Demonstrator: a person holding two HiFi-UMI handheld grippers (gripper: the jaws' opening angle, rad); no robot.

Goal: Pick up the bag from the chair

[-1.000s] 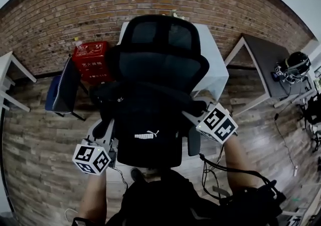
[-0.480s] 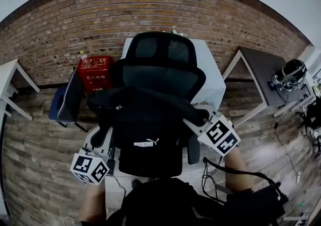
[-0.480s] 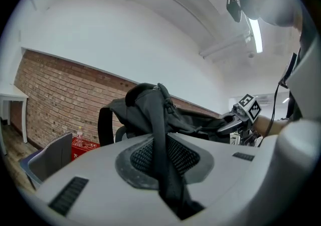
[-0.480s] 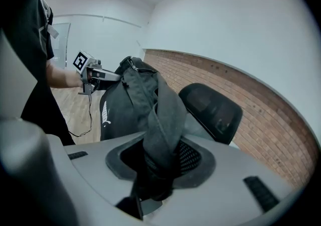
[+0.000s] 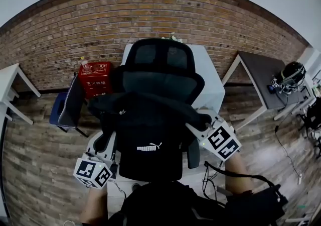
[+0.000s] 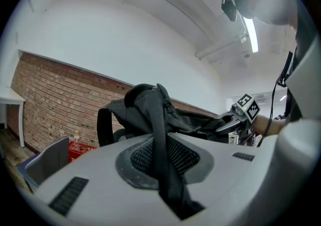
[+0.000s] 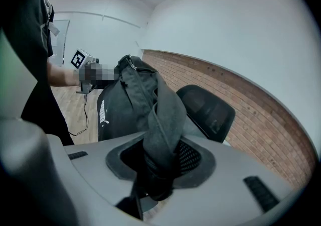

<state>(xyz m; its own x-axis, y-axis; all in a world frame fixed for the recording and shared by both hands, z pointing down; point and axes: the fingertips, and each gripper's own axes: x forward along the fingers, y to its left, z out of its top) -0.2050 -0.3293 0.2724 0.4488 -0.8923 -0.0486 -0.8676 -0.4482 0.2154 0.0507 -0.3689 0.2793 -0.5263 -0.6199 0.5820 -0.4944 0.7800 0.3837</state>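
A black backpack (image 5: 150, 134) with a white logo hangs in front of a black mesh office chair (image 5: 159, 72), held up between both grippers. My left gripper (image 5: 106, 145) is shut on a thin black bag strap (image 6: 161, 149) at the bag's left side. My right gripper (image 5: 196, 128) is shut on a wide padded shoulder strap (image 7: 161, 134) at the bag's right. In the left gripper view the bag (image 6: 150, 112) rises ahead with the other gripper's marker cube (image 6: 247, 105) beyond it. The chair seat is hidden behind the bag.
A white table (image 5: 208, 77) stands behind the chair against the brick wall. A red crate (image 5: 96, 79) and a blue-grey folded seat (image 5: 67, 103) sit at the left. A grey desk (image 5: 261, 74) with a helmet is at the right. Cables (image 5: 213, 180) trail on the wooden floor.
Both grippers have risen with the bag, which now hangs higher in front of the chair back. Their grips on the straps are unchanged.
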